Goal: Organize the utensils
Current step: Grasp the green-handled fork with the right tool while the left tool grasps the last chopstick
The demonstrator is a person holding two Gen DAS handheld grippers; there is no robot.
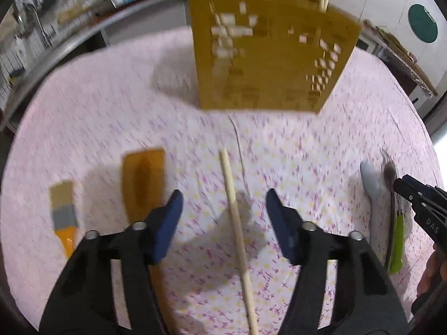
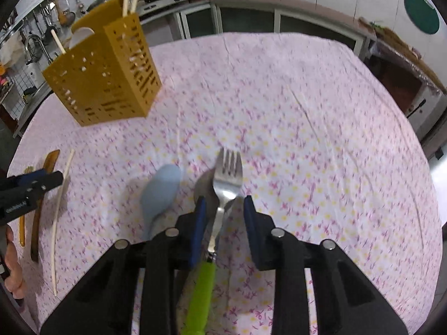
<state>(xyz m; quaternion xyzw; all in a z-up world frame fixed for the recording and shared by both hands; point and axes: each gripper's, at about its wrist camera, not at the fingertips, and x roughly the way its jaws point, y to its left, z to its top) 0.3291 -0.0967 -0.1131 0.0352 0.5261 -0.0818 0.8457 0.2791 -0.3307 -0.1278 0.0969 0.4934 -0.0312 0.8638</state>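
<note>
Two grippers are over the table at once, each lined up on a utensil, so this reads as the pick-up step of the sort.

Left wrist view first: the left gripper (image 1: 223, 217) stands roughly half open, its blue pads either side of a single chopstick (image 1: 237, 229) that lies flat on the flowered tablecloth (image 1: 293, 145). Neither pad touches the stick; nothing is held. Just left of it lies a brown wooden spatula (image 1: 142, 178), and further left a brush with an orange handle (image 1: 63, 217). Straight ahead stands the yellow utensil holder (image 1: 268, 55), upright, with chopsticks and a white spoon already poking out of its top. At the right edge the right gripper (image 1: 410, 192) comes in beside a pale blue spoon (image 1: 371, 184).

Right wrist view now: the right gripper (image 2: 225, 217) has its jaws fairly narrow, straddling the neck of a green-handled fork (image 2: 223, 195), which lies on the cloth over what looks like a second metal utensil. The left pad sits just beside the metal, the right pad apart from it; I can't call a firm grip yet. The pale blue spoon (image 2: 159, 192) lies just to the left. The utensil holder (image 2: 106, 78) is well off at upper left, and the left gripper (image 2: 53, 180) shows at the left edge by the chopstick (image 2: 60, 212).

Next move, as I judge it: close both sets of jaws squarely, the thin chopstick needing a centred pinch, then lift and carry to the holder. The fork may drag its neighbour along.
</note>
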